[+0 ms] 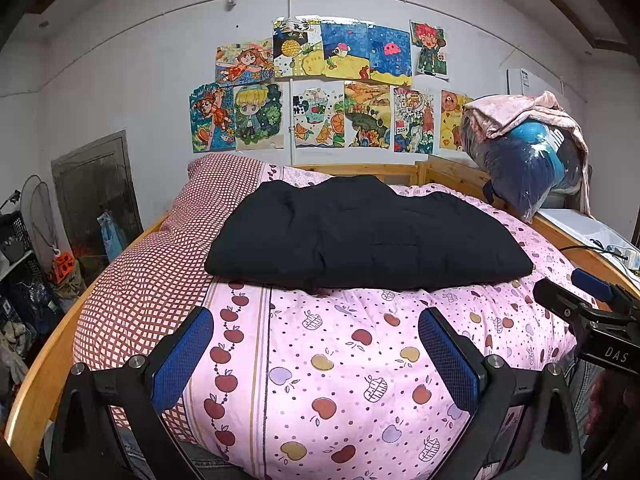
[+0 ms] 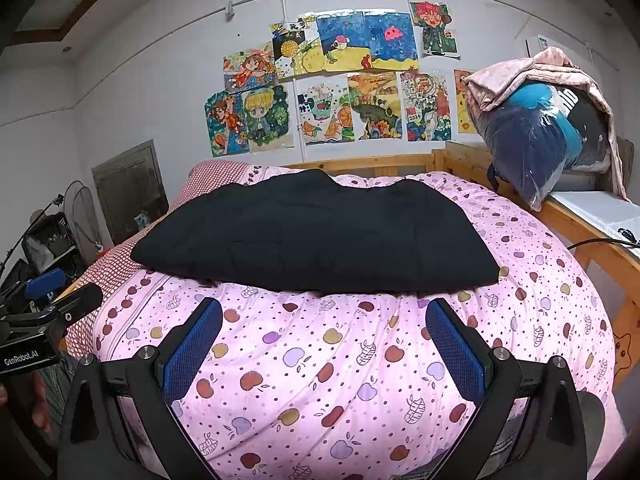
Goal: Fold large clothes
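A black garment lies folded into a wide rectangle on the pink apple-print quilt, across the middle of the bed. In the right wrist view the same black garment fills the centre, on the quilt. My left gripper hovers open over the quilt, short of the garment's near edge, its blue pads holding nothing. My right gripper is also open and bare, just before the garment's near edge. Each gripper shows in the other's view: the right gripper at the far right, the left gripper at the far left.
A red-checked pillow lies left of the garment. A wooden bed frame rims the bed. A plastic-wrapped bundle under a pink cloth sits at the back right. Drawings cover the wall. Crates and clutter stand left.
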`<action>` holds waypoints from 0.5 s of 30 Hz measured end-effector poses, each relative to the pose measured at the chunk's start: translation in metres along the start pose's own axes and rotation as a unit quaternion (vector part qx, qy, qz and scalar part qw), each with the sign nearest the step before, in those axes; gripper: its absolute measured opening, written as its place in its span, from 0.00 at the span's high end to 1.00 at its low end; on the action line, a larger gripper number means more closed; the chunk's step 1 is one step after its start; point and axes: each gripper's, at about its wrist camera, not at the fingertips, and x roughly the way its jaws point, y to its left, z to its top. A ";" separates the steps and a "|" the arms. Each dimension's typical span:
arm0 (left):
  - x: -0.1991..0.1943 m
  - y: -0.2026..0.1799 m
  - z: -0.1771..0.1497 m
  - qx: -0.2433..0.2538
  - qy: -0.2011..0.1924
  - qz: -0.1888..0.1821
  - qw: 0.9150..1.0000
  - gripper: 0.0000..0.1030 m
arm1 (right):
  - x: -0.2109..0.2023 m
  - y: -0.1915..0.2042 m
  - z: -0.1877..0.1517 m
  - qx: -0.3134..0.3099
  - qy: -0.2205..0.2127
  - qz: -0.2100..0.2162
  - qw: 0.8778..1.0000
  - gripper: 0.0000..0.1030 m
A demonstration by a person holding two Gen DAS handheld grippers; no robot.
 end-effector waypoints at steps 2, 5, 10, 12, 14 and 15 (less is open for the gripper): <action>0.000 0.000 0.000 0.000 0.000 0.000 1.000 0.00 | 0.000 0.000 0.000 0.000 0.000 0.000 1.000 0.03; 0.000 0.000 0.000 0.001 0.000 0.000 1.000 0.00 | 0.000 0.000 0.000 0.000 0.000 0.000 1.000 0.03; 0.000 0.000 0.000 0.001 0.000 0.000 1.000 0.00 | 0.000 0.001 0.000 0.000 0.000 0.000 1.000 0.03; 0.000 0.000 0.000 0.001 0.000 0.000 1.000 0.00 | 0.000 0.000 0.000 0.001 0.001 0.000 1.000 0.03; 0.000 0.000 0.000 0.001 0.000 0.000 1.000 0.00 | 0.000 0.001 0.000 0.001 0.001 0.000 1.000 0.03; 0.000 0.000 0.000 0.001 0.000 0.000 1.000 0.00 | 0.000 0.001 0.000 0.001 0.001 0.000 1.000 0.03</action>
